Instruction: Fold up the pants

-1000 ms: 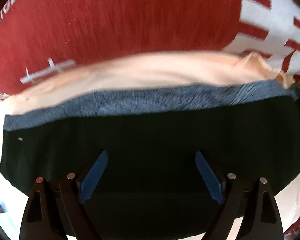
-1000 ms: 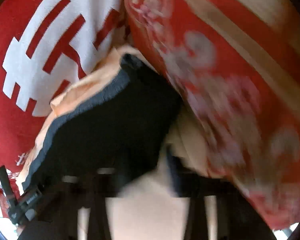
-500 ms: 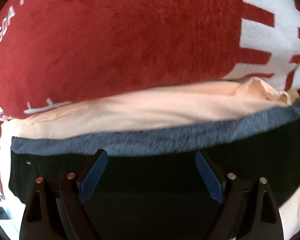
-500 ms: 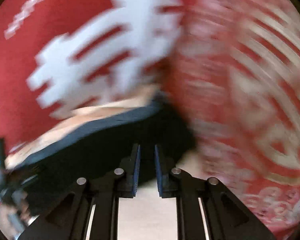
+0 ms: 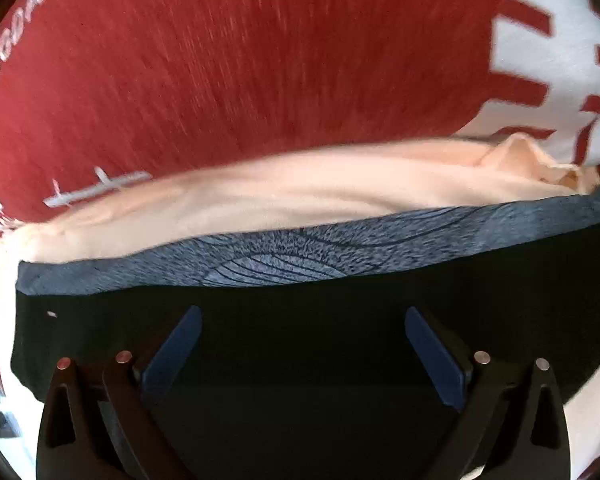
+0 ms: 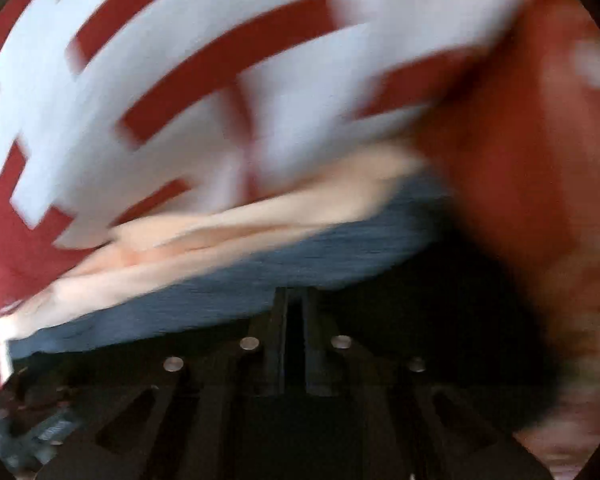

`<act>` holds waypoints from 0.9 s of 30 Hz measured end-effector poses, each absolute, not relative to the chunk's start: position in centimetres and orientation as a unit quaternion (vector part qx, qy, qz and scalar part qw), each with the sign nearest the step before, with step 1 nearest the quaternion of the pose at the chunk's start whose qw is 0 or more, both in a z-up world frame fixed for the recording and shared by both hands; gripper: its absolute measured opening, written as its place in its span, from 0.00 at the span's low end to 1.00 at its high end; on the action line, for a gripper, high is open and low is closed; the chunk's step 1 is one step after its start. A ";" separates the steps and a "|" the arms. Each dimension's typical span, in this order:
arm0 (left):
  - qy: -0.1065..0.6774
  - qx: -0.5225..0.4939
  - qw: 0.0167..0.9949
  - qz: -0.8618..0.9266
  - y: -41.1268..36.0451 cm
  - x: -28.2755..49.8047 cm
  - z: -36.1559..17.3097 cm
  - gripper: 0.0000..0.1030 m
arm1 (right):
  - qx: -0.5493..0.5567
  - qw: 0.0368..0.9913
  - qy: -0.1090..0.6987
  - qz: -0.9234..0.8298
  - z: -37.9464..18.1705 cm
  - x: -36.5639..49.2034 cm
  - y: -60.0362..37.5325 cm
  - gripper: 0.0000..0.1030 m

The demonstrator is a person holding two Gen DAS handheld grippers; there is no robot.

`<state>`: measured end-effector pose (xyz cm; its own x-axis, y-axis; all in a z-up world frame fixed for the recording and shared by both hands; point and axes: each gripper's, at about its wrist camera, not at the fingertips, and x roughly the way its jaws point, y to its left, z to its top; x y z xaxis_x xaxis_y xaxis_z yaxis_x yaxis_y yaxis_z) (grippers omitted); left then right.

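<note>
The pants are black with a grey waistband. They lie folded on a peach cloth and fill the lower half of the left wrist view. My left gripper is open and empty, its blue pads spread wide just above the black fabric. In the blurred right wrist view the pants and grey band lie under my right gripper. Its jaws stand nearly together, and nothing shows clearly between them.
A red cloth with white lettering and a large white symbol covers the surface beyond the pants, also in the right wrist view. A red patterned fabric rises at the right. The other gripper's body shows at lower left.
The right gripper shut about half a second ago and has swung in closer over the grey waistband. The left gripper stays open and has shifted slightly back over the pants.
</note>
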<state>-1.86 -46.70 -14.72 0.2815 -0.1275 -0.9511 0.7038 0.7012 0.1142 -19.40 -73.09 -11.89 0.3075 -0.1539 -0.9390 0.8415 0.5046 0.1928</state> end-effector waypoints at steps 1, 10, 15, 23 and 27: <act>0.530 0.275 0.753 -0.277 -46.8 -2.2 -14.7 0.99 | 0.373 0.729 0.466 -0.334 -11.1 -21.0 -72.8 0.15; 0.543 0.283 0.745 -0.266 -45.1 -3.9 -16.7 0.99 | 0.462 0.672 0.422 -0.397 -13.6 -28.4 -69.1 0.44; 0.544 0.288 0.742 -0.266 -44.5 -4.2 -16.1 0.99 | 0.448 0.680 0.406 -0.415 -13.6 -26.9 -69.6 0.46; 0.516 0.320 0.744 -0.279 -45.3 -5.9 -15.5 1.00 | 0.348 0.736 0.423 -0.399 -8.7 -25.3 -68.4 0.12; 0.540 0.314 0.733 -0.270 -45.6 -5.2 -15.2 1.00 | 0.340 0.688 0.502 -0.399 -13.0 -25.5 -69.6 0.17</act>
